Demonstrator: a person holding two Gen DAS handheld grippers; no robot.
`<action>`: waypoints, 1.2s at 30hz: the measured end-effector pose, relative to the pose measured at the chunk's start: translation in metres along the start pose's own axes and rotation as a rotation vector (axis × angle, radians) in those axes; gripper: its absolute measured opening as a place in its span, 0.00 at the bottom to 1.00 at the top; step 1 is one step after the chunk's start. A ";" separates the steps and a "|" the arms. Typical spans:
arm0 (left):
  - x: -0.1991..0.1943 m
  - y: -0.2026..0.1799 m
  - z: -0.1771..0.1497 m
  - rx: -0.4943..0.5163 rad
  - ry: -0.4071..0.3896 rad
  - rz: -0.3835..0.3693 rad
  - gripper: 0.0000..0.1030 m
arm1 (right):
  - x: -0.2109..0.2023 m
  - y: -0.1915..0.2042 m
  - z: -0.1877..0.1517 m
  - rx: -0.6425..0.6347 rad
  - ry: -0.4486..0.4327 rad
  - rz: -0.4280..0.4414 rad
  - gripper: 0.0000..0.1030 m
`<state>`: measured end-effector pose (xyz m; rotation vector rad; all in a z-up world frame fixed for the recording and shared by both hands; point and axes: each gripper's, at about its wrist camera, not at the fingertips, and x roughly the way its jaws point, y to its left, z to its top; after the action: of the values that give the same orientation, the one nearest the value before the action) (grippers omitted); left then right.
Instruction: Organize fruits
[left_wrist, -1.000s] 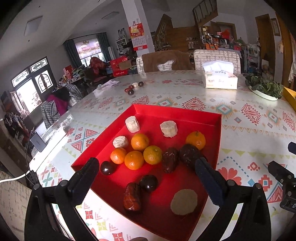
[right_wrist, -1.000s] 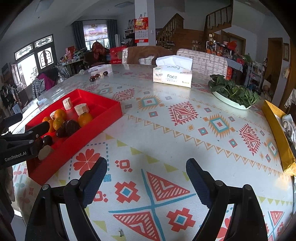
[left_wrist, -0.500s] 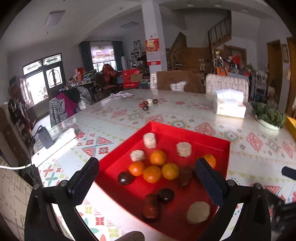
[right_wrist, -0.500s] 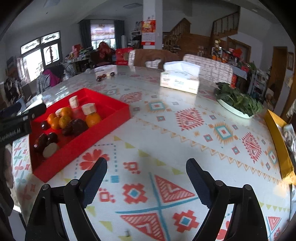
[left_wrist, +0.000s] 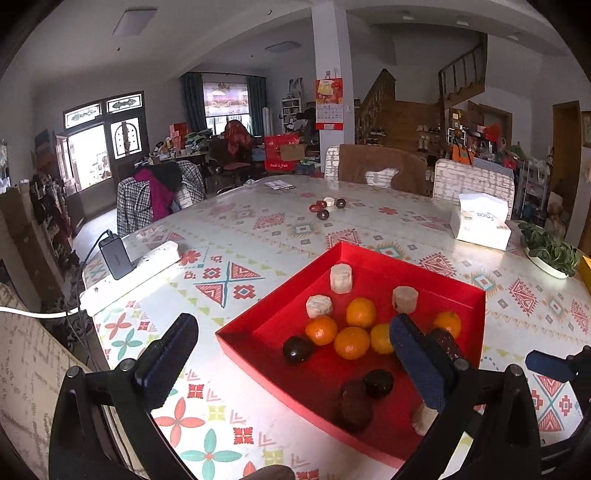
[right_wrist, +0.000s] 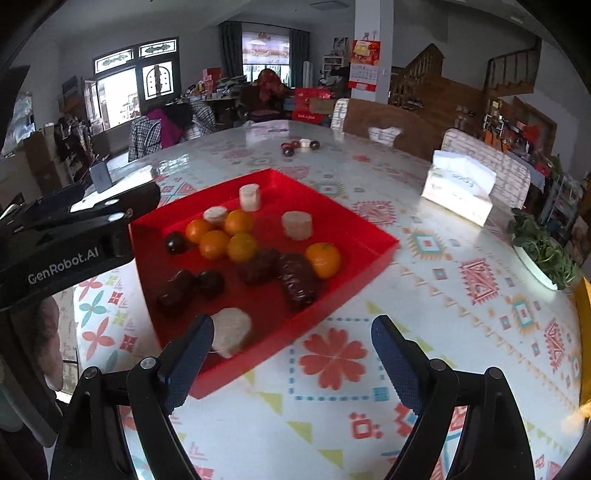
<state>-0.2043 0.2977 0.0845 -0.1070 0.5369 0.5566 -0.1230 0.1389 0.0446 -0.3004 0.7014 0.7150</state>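
A red tray (left_wrist: 476, 295) (right_wrist: 369, 236) on the patterned table holds several oranges (left_wrist: 351, 342) (right_wrist: 323, 259), dark plums (left_wrist: 297, 349) (right_wrist: 175, 242), dark red dates (right_wrist: 297, 280) and pale round cut pieces (left_wrist: 341, 278) (right_wrist: 296, 225). My left gripper (left_wrist: 291, 360) is open and empty, raised over the tray's near-left corner. My right gripper (right_wrist: 291, 360) is open and empty, over the tray's near edge beside a pale round piece (right_wrist: 231, 331). The left gripper's body (right_wrist: 74, 236) shows at the left in the right wrist view.
A few small fruits (left_wrist: 327, 207) (right_wrist: 299, 146) lie loose at the table's far side. A tissue box (left_wrist: 480, 225) (right_wrist: 458, 188) and a dish of greens (left_wrist: 550, 253) (right_wrist: 543, 254) stand to the right. A power strip with charger (left_wrist: 125, 264) lies at the left edge.
My left gripper has drawn back and swung left, so the tray now sits lower right in its view. My right gripper has swung left toward the tray, now at its near edge.
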 end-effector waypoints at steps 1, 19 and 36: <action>0.001 0.001 -0.001 -0.002 0.005 -0.004 1.00 | 0.002 0.002 -0.001 -0.004 0.003 -0.004 0.88; 0.017 0.001 -0.013 -0.006 0.064 -0.037 1.00 | 0.012 0.012 -0.004 -0.021 0.036 -0.031 0.88; 0.026 -0.002 -0.016 -0.017 0.091 -0.068 1.00 | 0.017 0.014 -0.004 -0.015 0.043 -0.031 0.88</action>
<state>-0.1923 0.3046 0.0575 -0.1672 0.6152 0.4922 -0.1253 0.1551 0.0298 -0.3409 0.7309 0.6861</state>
